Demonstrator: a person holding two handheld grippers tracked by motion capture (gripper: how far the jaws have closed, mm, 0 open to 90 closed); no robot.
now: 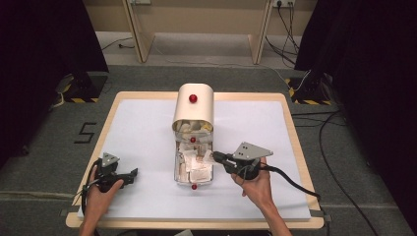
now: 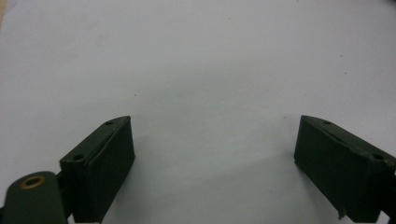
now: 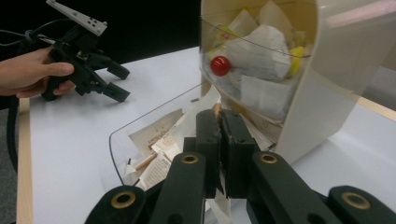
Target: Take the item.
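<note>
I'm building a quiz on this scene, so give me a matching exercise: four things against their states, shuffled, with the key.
Things:
1. left hand-held gripper
2. right hand-held gripper
3. clear drawer
4. cream box

States:
A. pulled out, full of paper packets
B. jaws shut
C. arched top bearing a red knob
D. jaws wide apart over the bare white table

Pairs: 1-D; 2-B; 3-A; 4-C

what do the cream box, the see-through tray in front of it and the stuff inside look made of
Cream box: probably smooth plastic, with a soft sheen and rounded top. Tray: clear plastic, since the packets show through its thin curved rim. Packets: likely paper sachets, matte, creased and printed.
</note>
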